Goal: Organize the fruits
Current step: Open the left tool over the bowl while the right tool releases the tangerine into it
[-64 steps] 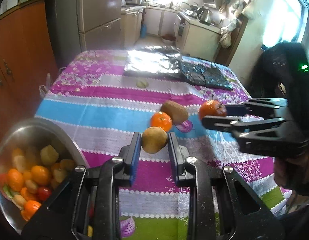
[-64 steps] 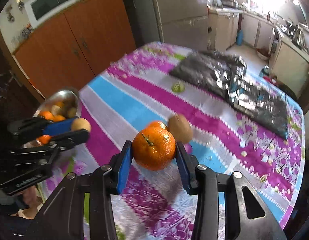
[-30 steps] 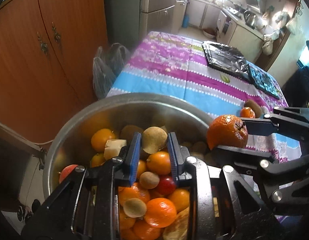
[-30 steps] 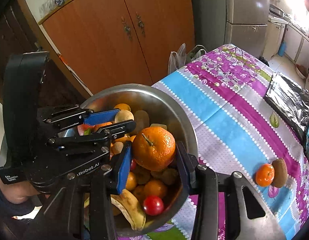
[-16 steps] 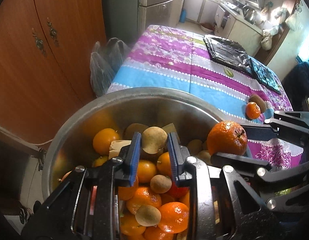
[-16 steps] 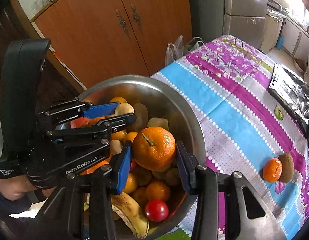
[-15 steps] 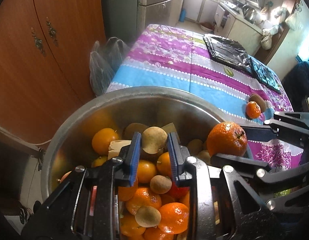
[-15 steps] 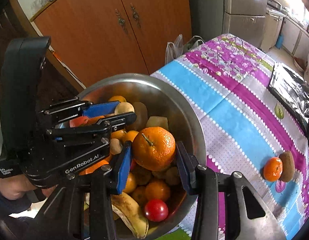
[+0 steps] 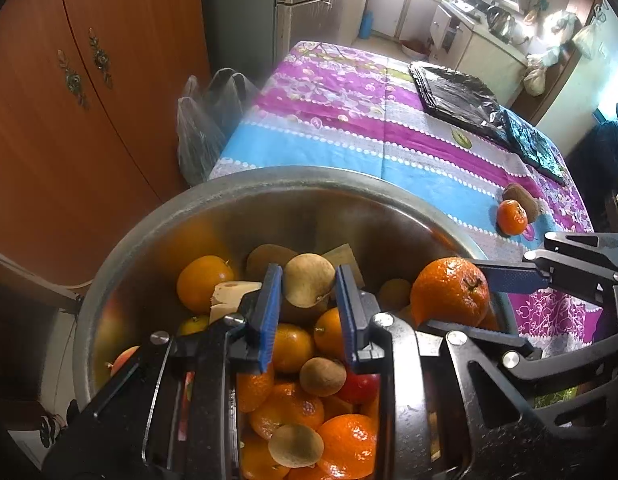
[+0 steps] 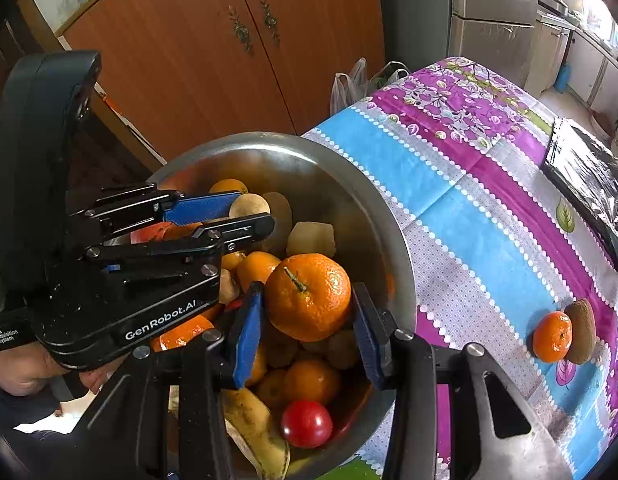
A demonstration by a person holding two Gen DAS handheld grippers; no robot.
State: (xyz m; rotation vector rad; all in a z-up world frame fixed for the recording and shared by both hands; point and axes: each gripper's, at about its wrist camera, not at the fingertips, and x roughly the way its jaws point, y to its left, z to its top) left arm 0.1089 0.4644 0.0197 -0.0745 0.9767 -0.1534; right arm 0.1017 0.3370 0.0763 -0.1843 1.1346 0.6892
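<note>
Two loose fruits (image 9: 517, 210) on tablecloth (image 9: 349, 148)

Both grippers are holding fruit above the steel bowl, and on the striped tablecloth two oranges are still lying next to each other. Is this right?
Not quite. On the striped tablecloth lie one small orange and one brown kiwi, touching, not two oranges; the right wrist view shows it. The rest holds: the left gripper holds a tan round fruit and the right gripper a large orange above the steel bowl.
</note>
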